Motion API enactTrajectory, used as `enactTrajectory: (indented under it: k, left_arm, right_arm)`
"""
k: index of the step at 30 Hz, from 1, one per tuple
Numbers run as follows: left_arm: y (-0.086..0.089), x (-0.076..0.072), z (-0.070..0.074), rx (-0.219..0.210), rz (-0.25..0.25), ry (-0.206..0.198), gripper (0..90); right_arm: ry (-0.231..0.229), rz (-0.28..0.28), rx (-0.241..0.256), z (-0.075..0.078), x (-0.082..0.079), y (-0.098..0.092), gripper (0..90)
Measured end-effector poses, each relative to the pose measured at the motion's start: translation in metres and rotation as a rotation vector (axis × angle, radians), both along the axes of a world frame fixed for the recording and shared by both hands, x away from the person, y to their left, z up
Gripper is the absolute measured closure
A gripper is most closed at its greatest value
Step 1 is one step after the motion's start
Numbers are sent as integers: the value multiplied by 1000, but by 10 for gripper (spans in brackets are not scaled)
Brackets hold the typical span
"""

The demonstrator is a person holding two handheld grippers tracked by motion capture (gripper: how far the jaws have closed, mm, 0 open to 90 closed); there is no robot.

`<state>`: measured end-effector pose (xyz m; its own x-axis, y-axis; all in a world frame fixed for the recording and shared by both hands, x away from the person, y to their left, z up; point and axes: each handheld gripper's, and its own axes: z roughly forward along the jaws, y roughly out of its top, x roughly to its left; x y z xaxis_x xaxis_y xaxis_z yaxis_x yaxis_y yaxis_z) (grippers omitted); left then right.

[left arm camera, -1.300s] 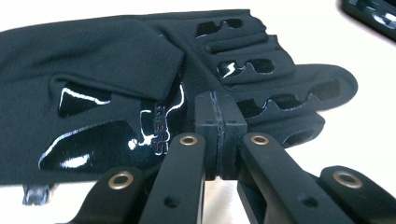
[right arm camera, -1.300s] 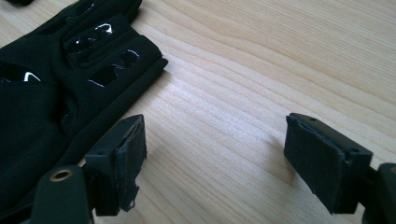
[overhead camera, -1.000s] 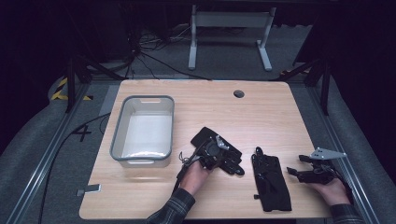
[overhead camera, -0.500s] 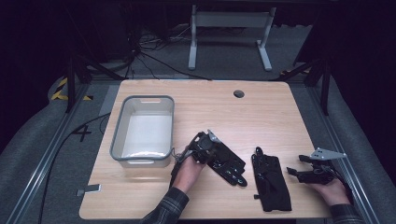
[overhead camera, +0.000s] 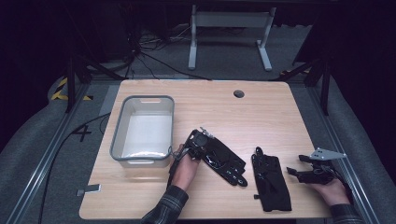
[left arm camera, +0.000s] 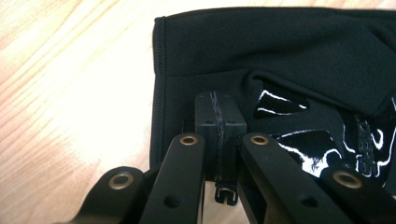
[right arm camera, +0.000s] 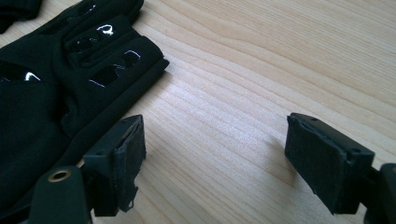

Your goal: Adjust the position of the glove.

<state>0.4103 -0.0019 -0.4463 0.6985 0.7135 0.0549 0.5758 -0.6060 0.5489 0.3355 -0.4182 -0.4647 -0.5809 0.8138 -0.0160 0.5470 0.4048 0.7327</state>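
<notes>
A black glove [overhead camera: 224, 161] with glossy print lies spread on the wooden table [overhead camera: 261, 116], fingers pointing to the front right. My left gripper [overhead camera: 200, 140] is at its cuff. In the left gripper view the jaws are pressed together on the cuff fabric of this glove [left arm camera: 289, 56], so my left gripper [left arm camera: 219, 114] is shut on it. A second black glove [overhead camera: 271, 179] lies flat to the right, lengthwise toward the front edge. My right gripper [overhead camera: 299, 173] rests just right of it, open. In the right gripper view this glove [right arm camera: 51, 93] lies beside the left jaw of my right gripper [right arm camera: 215, 163], with bare wood between the jaws.
A grey plastic bin [overhead camera: 122, 135] stands at the table's left, just left of my left hand. A round cable hole [overhead camera: 239, 94] sits near the far edge. A small grey clip [overhead camera: 88, 190] lies at the front left corner.
The glove in my left gripper went from bunched up to stretched out flat toward the front right, as the gripper drew slightly left. My right gripper has stayed still.
</notes>
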Motion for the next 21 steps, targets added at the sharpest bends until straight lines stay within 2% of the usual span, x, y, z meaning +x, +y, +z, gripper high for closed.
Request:
enactTrajectory:
  k: [9, 21]
  left_arm:
    - [1, -25, 1, 23, -28, 14, 897]
    - [22, -51, 1, -8, -59, 65, 897]
  right_arm:
    - [1, 0, -1, 0, 0, 0, 212]
    - [22, -4, 3, 2, 0, 1, 229]
